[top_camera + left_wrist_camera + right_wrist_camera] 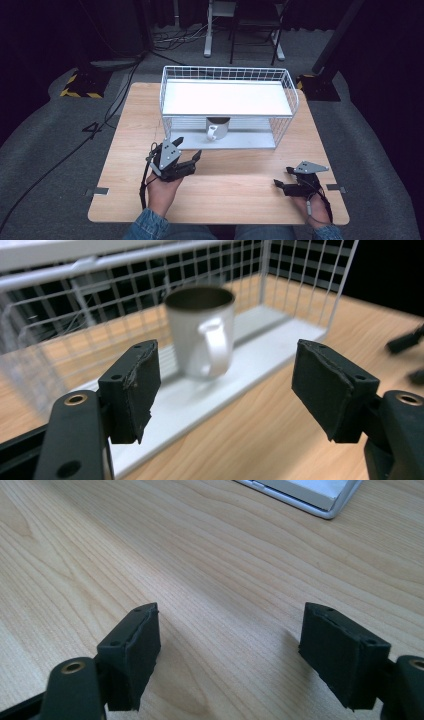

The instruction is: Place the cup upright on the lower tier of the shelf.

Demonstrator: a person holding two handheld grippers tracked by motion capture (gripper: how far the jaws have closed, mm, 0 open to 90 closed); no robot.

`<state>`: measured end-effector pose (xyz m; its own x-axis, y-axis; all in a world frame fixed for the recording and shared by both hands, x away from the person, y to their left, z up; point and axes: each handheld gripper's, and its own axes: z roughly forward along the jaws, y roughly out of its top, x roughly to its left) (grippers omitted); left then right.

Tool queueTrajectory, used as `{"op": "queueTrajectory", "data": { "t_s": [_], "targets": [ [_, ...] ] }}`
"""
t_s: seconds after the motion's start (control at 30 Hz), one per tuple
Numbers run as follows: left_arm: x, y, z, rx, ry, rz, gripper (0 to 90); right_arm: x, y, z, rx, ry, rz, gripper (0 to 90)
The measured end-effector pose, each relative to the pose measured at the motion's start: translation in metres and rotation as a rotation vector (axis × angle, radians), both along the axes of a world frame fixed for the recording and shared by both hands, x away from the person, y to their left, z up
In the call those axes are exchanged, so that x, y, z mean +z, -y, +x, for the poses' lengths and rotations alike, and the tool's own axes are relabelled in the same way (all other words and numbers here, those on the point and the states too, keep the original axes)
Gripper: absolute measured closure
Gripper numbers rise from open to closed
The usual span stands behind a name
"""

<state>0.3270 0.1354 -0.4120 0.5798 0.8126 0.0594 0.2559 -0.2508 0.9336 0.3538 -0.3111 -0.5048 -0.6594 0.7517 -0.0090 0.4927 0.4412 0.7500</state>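
A white mug (217, 131) with a dark inside stands upright on the lower shelf of a white wire rack (227, 97), its handle towards me. My left gripper (188, 148) hovers open just in front of the rack, left of the mug and apart from it. In the left gripper view the mug (200, 330) stands beyond the open left gripper (227, 385), with nothing between the pads (142, 385). My right gripper (283, 176) rests low near the table's front right, open and empty. In the right gripper view this gripper (232, 655) spreads over bare wood.
The rack's upper shelf (225, 95) is flat and white, with wire walls around it. The rack's base corner (310, 495) lies ahead of the right gripper. The wooden table (125, 150) stands on grey carpet, with cables, chair legs and stands behind it.
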Motion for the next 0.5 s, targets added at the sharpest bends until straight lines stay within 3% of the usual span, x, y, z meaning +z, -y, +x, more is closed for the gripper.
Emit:
{"op": "queueTrajectory", "data": {
  "t_s": [0.1,0.27,0.5],
  "targets": [
    [-0.002,-0.009,-0.008,0.006,-0.014,0.029,28.0,0.0,0.0,0.0,0.001,-0.002,0.001,24.1],
    [-0.001,-0.025,-0.023,0.018,-0.03,0.018,27.6,0.0,0.0,0.001,0.001,-0.002,0.001,23.9],
    [-0.003,-0.039,-0.04,0.033,-0.022,0.069,27.3,0.0,-0.001,0.0,0.001,0.003,-0.003,24.0]
  ]
}}
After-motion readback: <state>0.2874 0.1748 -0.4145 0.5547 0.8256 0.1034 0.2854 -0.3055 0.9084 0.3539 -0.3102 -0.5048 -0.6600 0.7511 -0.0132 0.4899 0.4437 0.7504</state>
